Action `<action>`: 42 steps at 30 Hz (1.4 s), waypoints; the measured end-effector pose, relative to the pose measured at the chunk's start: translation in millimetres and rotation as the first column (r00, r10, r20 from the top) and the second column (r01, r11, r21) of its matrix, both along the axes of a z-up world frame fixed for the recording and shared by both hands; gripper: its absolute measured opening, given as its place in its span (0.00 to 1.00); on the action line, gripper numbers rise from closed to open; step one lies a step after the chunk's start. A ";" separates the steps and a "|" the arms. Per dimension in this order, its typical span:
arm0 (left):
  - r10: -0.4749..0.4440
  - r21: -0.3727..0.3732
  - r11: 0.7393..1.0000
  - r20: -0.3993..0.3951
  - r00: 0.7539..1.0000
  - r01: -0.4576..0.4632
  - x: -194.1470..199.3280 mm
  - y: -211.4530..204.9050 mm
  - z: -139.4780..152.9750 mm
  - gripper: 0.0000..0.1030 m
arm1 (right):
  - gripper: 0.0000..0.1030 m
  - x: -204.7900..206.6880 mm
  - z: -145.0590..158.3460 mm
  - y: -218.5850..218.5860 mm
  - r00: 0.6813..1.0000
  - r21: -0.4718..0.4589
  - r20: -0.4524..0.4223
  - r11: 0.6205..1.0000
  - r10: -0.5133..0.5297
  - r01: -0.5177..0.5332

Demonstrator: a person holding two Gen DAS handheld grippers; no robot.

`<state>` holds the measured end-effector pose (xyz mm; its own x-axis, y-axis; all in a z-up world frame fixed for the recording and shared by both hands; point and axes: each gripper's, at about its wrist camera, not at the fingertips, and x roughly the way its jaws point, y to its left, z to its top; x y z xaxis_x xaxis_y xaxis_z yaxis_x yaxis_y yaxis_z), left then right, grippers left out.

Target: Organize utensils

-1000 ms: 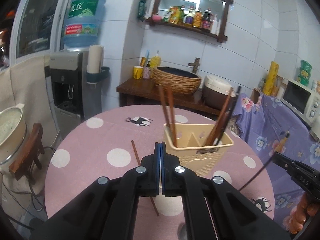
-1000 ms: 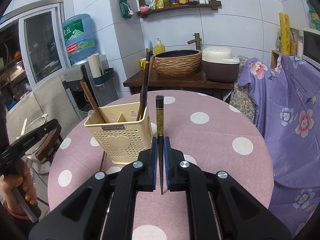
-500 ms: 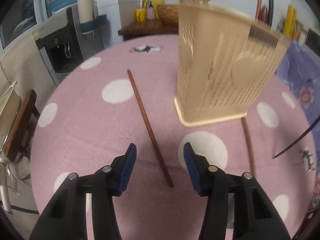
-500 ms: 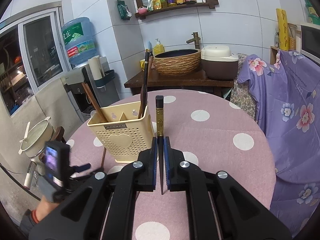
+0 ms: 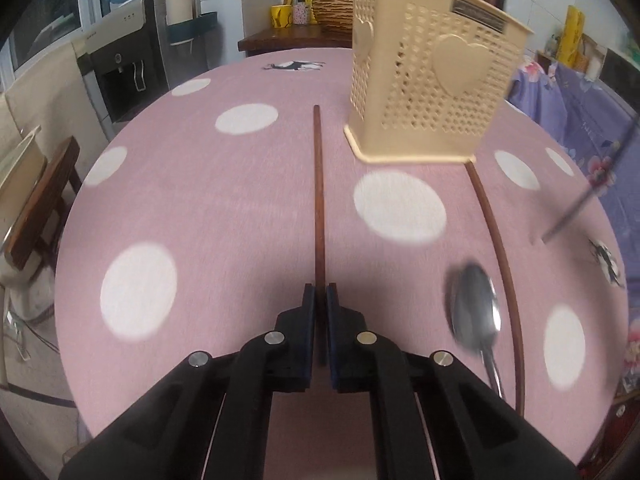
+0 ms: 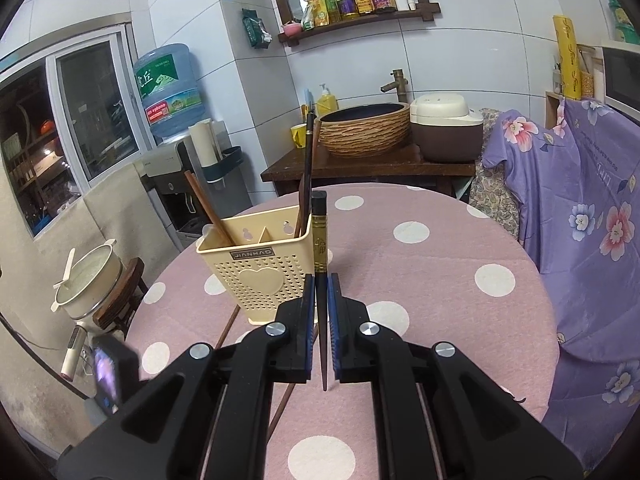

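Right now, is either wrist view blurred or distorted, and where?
Left wrist view: motion blur smears the spoon and the dark chopstick at right; the brown chopstick stays fairly sharp. Right wrist view: crisp throughout, black chopstick clear. Both show fisheye bending and dark corners.

The right gripper (image 6: 321,294) clamps a black chopstick (image 6: 319,236) beside the holder (image 6: 256,268).

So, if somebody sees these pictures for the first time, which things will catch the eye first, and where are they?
Probably the cream utensil holder, which stands upright on the pink table with white dots and already holds some chopsticks. Next, the two black grippers in the foreground: the left gripper is shut on a brown chopstick lying on the cloth, and the right gripper is shut on a black chopstick with a gold band.
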<state>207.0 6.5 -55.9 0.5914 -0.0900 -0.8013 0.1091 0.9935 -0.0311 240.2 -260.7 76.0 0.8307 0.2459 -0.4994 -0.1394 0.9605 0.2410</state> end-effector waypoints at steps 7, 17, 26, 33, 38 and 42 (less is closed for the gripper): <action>-0.054 -0.045 0.998 -0.041 0.998 0.052 -88.4 11.7 6.6 0.06 | 0.07 -4.3 -5.0 -1.1 1.000 0.009 -0.011 1.000 -0.002 0.002; -0.053 0.003 0.999 0.074 0.996 0.053 -39.7 9.0 24.4 0.55 | 0.07 -7.3 -4.8 0.2 1.000 0.009 -0.012 1.000 0.001 -0.001; -0.006 0.014 1.000 0.015 1.000 0.006 70.9 -6.4 2.8 0.39 | 0.07 -8.6 -8.2 1.6 1.000 0.009 -0.028 1.000 0.004 -0.004; 0.000 0.056 0.998 0.001 1.000 0.000 85.8 -18.7 -14.2 0.29 | 0.07 -7.3 -10.4 5.8 0.999 0.003 -0.034 1.000 0.014 -0.014; -0.013 0.085 0.996 0.006 1.000 0.013 89.3 -26.2 -15.2 0.08 | 0.07 -6.1 -9.9 6.0 0.999 0.005 -0.033 1.000 0.010 -0.010; -0.014 0.098 0.995 0.008 1.000 0.013 90.4 -28.6 -15.9 0.08 | 0.07 -5.8 -11.1 6.5 0.999 -0.001 -0.034 1.000 0.009 -0.010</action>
<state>297.5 -22.2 -71.8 0.5975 -0.0194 -0.8017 0.1224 0.9902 0.0672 234.4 -254.2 64.9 0.8110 0.2530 -0.5276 -0.1403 0.9594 0.2445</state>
